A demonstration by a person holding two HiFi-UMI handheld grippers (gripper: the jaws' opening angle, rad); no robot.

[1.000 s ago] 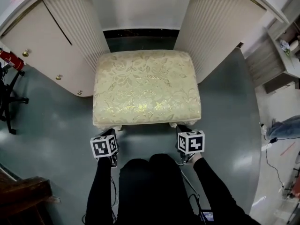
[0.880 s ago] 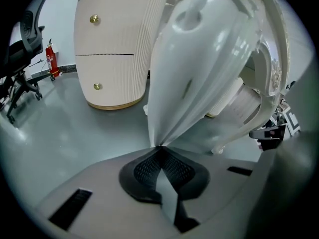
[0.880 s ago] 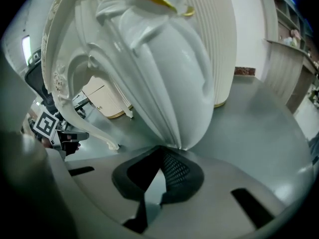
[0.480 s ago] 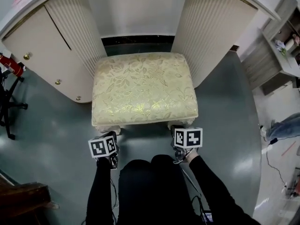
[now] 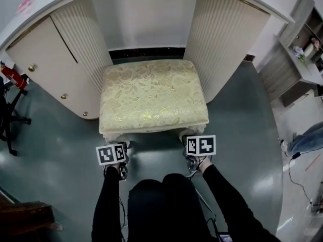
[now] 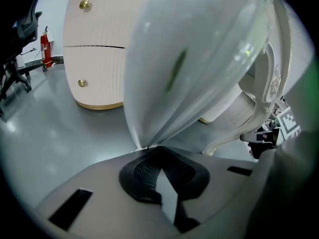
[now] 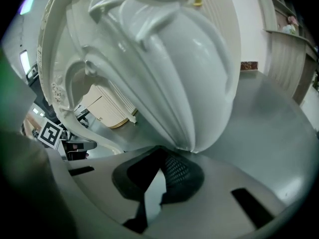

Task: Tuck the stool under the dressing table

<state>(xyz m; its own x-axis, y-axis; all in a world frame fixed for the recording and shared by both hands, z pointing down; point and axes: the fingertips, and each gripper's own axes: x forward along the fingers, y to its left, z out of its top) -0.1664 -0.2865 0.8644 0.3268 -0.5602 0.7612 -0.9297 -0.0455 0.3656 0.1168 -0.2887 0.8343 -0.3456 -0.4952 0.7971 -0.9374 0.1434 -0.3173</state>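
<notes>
The stool (image 5: 153,96) has a cream floral cushion and white carved legs. It stands half inside the knee gap of the white dressing table (image 5: 229,39), between the two fluted pedestals. My left gripper (image 5: 120,145) is at the stool's near-left leg (image 6: 189,59), which fills the left gripper view and meets the black pad at the left gripper (image 6: 152,151). My right gripper (image 5: 188,136) is at the near-right leg (image 7: 174,68), whose foot sits against the right gripper (image 7: 172,156). Both look shut on their legs.
A cabinet (image 5: 45,69) with brass knobs flanks the gap on the left. A red extinguisher (image 5: 11,74) and a black chair base (image 5: 7,115) are far left. A grey shelf unit (image 5: 303,49) and a person's leg (image 5: 303,142) are at the right.
The stool has slid a little away from me, further into the gap under the table. Both grippers have moved forward with its near legs.
</notes>
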